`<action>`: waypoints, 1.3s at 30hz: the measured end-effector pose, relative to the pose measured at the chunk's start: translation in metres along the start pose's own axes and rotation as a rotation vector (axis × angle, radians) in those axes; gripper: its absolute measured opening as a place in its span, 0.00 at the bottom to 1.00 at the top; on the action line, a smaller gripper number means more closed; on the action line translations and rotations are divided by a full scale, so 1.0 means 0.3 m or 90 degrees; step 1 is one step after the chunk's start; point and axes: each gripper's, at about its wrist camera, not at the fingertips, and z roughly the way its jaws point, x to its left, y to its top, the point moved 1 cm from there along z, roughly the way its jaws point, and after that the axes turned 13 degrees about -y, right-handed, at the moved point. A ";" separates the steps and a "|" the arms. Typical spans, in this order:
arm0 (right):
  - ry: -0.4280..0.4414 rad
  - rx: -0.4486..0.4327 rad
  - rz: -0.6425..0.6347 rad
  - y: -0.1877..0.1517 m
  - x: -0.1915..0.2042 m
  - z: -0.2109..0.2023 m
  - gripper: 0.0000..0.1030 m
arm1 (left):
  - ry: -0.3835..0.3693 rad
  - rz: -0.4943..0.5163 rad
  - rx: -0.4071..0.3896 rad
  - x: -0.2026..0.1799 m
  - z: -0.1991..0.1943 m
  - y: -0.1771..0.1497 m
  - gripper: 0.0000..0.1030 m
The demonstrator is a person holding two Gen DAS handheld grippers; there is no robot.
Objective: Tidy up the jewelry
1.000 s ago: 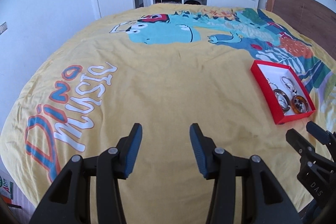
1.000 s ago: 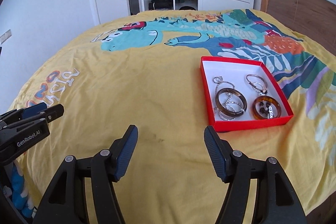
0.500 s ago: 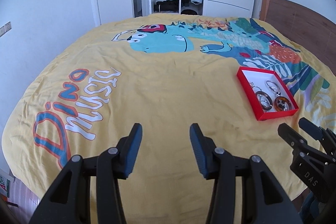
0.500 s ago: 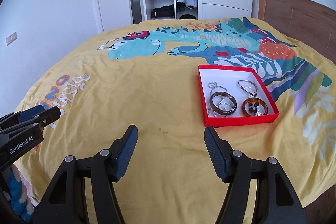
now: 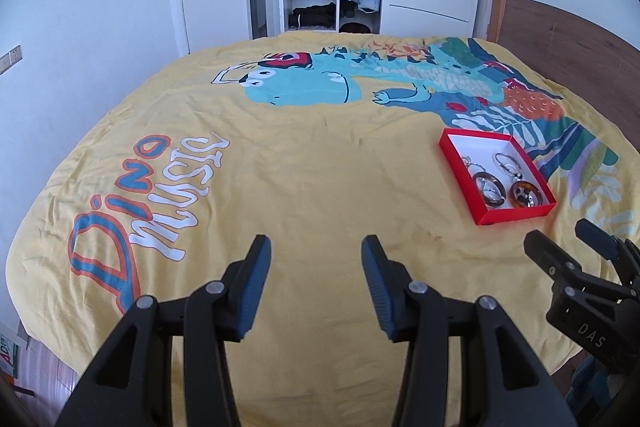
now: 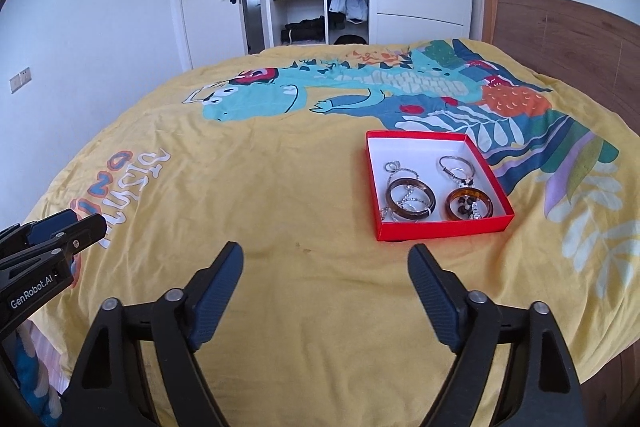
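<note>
Square red box [image 6: 442,227], white inside, sits flat on the yellow bedspread [image 6: 280,187] with two glossy brown bangles [image 6: 410,201] and silvery rings tangled in it. My right hand-held gripper [image 6: 326,281] is opening, nothing between; my left hand-held gripper [image 5: 316,279] hangs released, empty.

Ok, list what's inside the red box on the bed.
The red box holds two brown bangles, silver rings and chains. What lies under the bangles is covered.

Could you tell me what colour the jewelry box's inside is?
White inside, red walls: the jewelry box, clearest in the right wrist view.
</note>
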 end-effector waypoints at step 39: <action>-0.009 0.001 0.001 -0.019 -0.038 0.004 1.00 | -0.009 -0.002 0.010 -0.042 0.015 -0.028 0.44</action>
